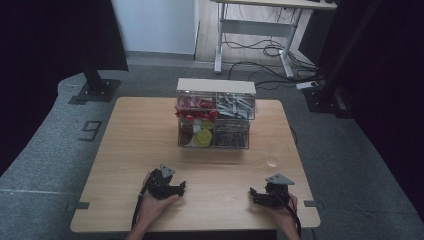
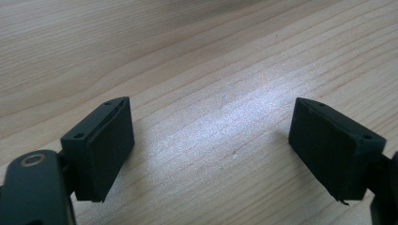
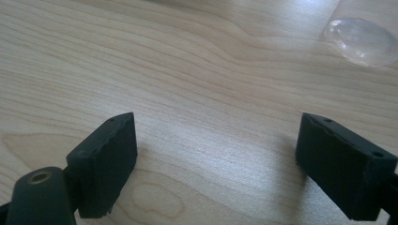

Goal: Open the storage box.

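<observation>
Both grippers rest low over the wooden table [image 1: 150,150] near its near edge, jaws spread wide with nothing between the pads [image 2: 110,150]: the left gripper [image 1: 181,188] at near left, the right gripper [image 1: 253,195] at near right. Nearest the right gripper, just beyond it toward the far right, lies a small clear dome-shaped lid [image 3: 360,41], flat on the wood and apart from the jaws. It is probably light, thin, slippery and easily cracked; a gentle pinch across its rim seems best. Farther off, at centre, stands a clear compartmented organizer box [image 1: 215,114] holding assorted small parts.
</observation>
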A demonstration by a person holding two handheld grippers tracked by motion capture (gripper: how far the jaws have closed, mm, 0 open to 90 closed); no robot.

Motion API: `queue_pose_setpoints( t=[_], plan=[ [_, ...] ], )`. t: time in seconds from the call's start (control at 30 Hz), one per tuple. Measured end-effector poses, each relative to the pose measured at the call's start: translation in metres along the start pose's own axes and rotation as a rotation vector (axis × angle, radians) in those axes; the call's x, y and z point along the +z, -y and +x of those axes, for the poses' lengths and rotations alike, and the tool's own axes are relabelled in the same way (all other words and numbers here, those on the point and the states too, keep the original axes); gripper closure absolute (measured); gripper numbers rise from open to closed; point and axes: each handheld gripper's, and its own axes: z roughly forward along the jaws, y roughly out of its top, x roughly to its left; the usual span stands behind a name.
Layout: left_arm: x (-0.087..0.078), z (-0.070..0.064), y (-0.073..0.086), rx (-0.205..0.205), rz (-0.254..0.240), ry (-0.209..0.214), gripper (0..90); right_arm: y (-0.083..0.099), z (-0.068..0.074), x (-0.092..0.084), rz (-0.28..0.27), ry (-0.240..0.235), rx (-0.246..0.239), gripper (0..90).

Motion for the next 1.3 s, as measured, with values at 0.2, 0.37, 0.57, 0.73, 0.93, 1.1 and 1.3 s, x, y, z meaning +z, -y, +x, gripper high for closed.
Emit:
queue_pose_setpoints(
  t=[0.2,0.37,0.57,0.73,0.93,1.1,1.3],
  plan=[
    [-0.002,0.0,0.001,-0.019,-0.008,-0.015,20.4,0.0,0.0,0.0,-0.001,0.001,-0.001,13.9],
    [-0.005,0.0,0.004,-0.049,-0.029,-0.021,28.7,0.0,0.0,0.0,-0.002,0.006,0.003,14.1],
    [-0.01,-0.003,0.009,-0.049,-0.043,-0.04,40.8,0.0,0.0,0.0,-0.002,0.006,0.005,14.4],
    [-0.02,0.0,0.009,-0.047,-0.055,-0.017,54.1,0.0,0.0,0.0,-0.003,0.007,0.009,15.1],
    [-0.035,0.004,0.006,-0.048,-0.12,-0.055,68.0,0.0,0.0,0.0,-0.004,0.011,0.012,15.6],
    [-0.05,0.002,0.001,-0.017,-0.165,-0.079,77.8,0.0,-0.001,0.0,-0.005,0.011,0.011,15.8],
    [-0.058,0.007,-0.004,-0.052,-0.192,-0.013,84.6,0.0,-0.001,-0.001,-0.007,0.016,0.016,16.9]
  ],
)
